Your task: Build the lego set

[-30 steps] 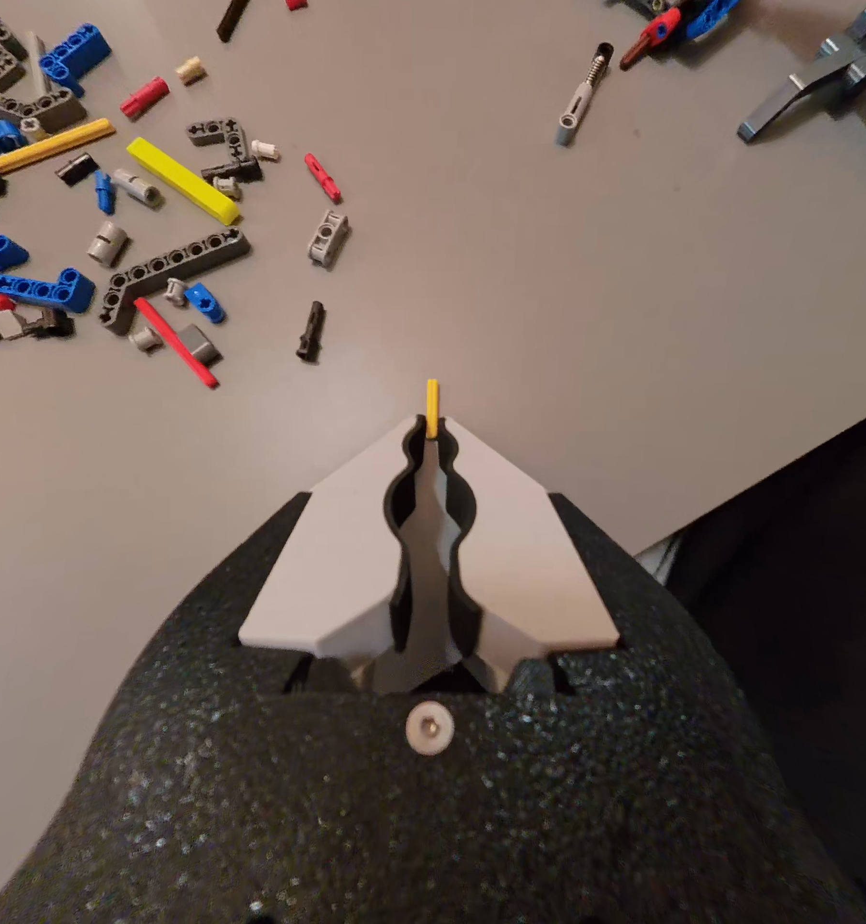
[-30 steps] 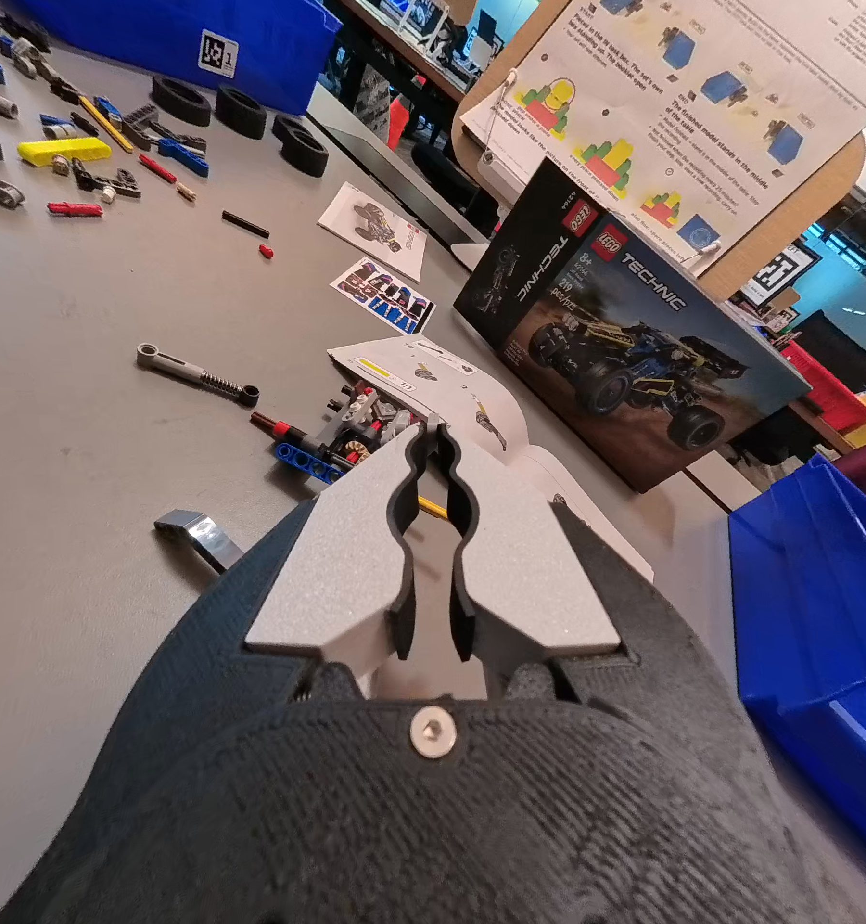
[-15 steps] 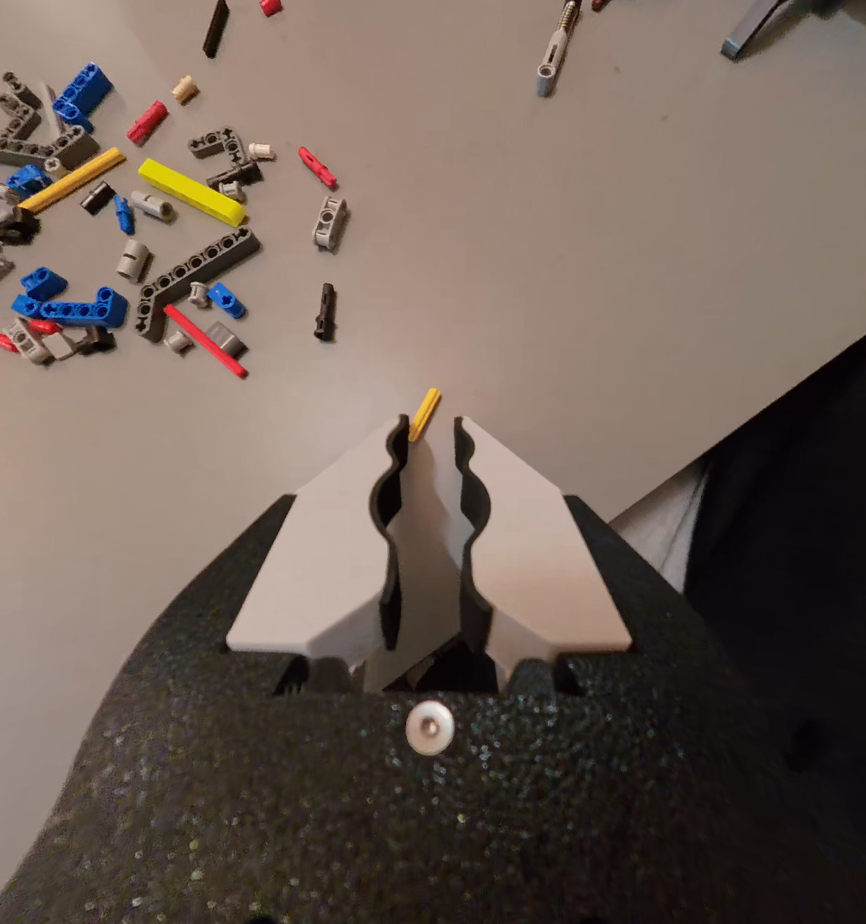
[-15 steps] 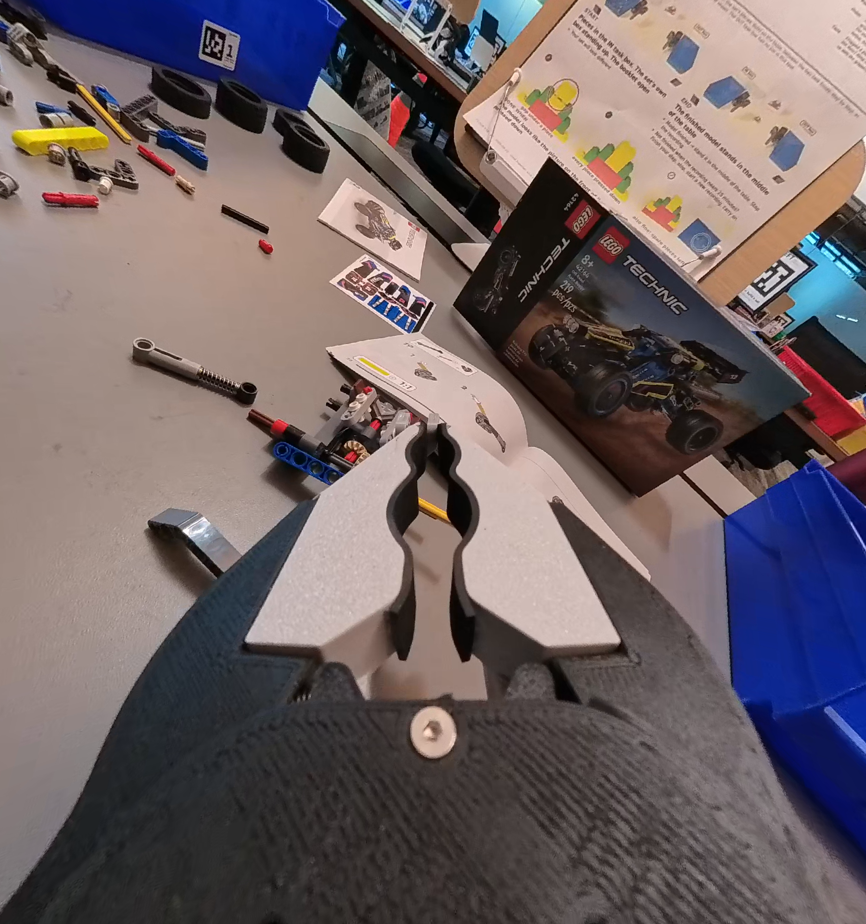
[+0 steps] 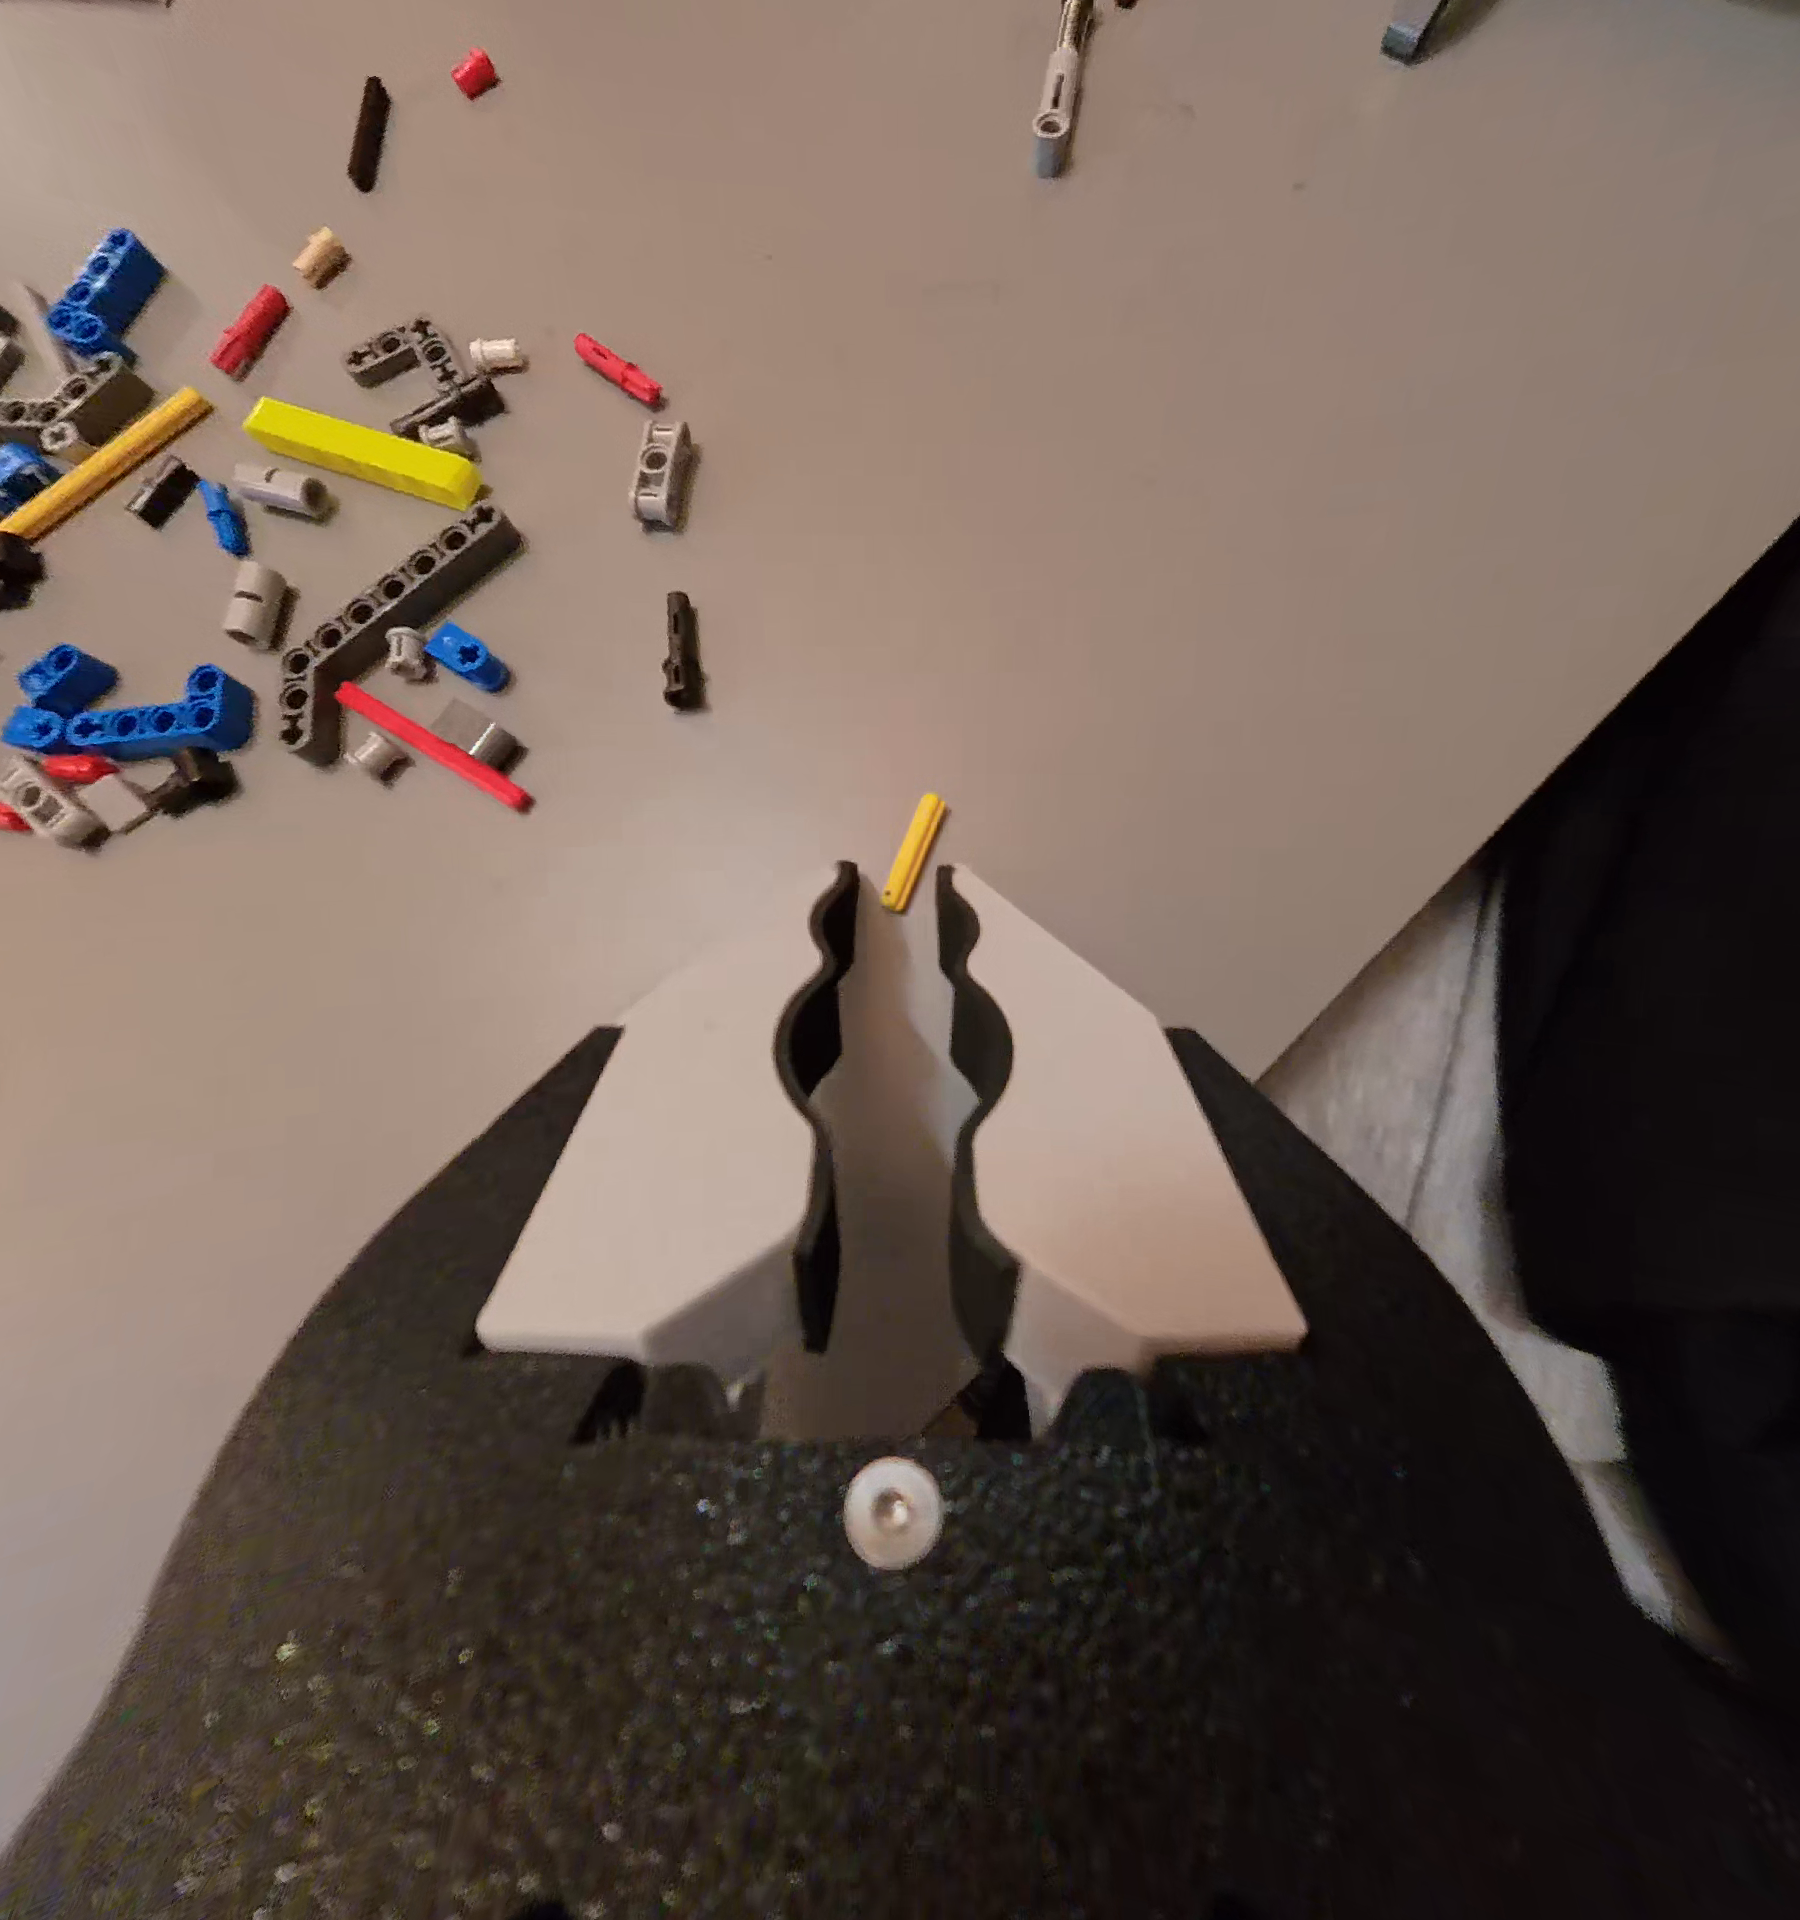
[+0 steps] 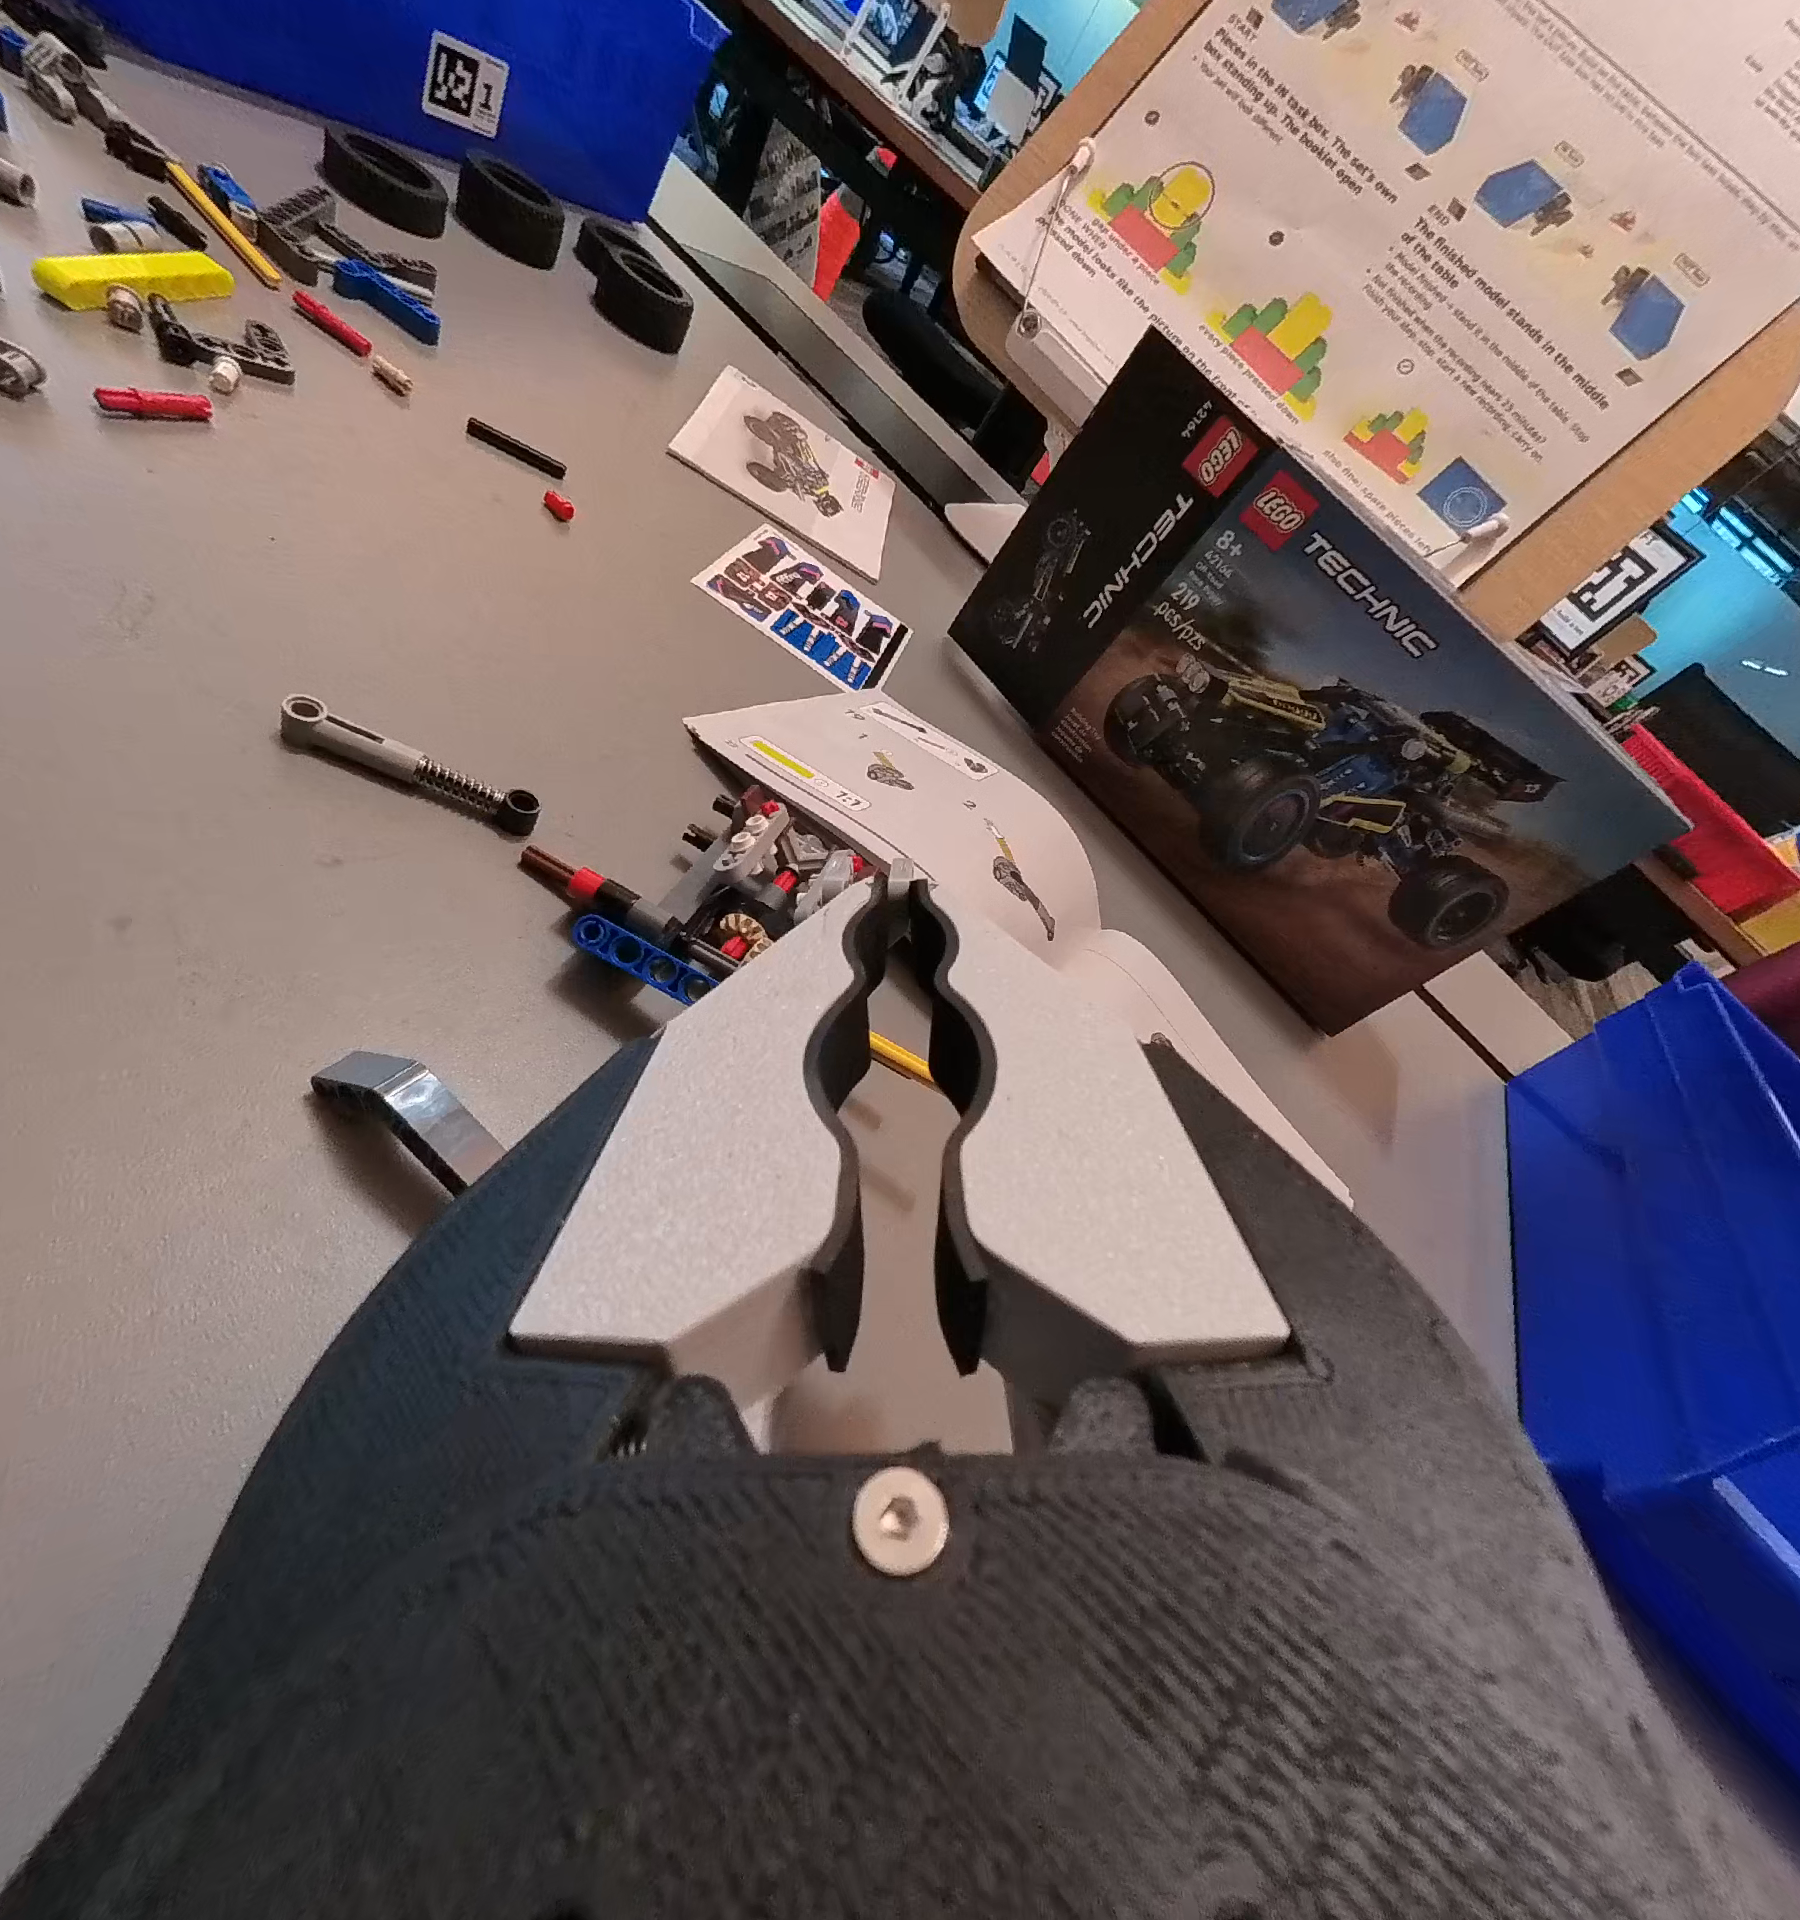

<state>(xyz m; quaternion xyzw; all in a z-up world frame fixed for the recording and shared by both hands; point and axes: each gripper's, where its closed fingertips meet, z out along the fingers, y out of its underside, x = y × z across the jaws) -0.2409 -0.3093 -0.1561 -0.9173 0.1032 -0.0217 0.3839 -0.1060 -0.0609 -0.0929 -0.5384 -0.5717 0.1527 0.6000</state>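
Left gripper [image 5: 894, 883] narrowly open, empty; yellow axle [image 5: 914, 852] just past tips, near table edge. Straddle, pinch mid-length. Right gripper [image 6: 901, 899] closed, apparently empty.

Yellow axle [image 5: 914, 852] released; left jaws apart.

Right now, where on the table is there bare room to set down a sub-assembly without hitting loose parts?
Bare grey table runs from the black pin and short yellow axle right to the table edge, up to the shock absorber. Crowded: the loose-parts scatter around the yellow beam at left, and the partly built chassis beside the instruction booklet.
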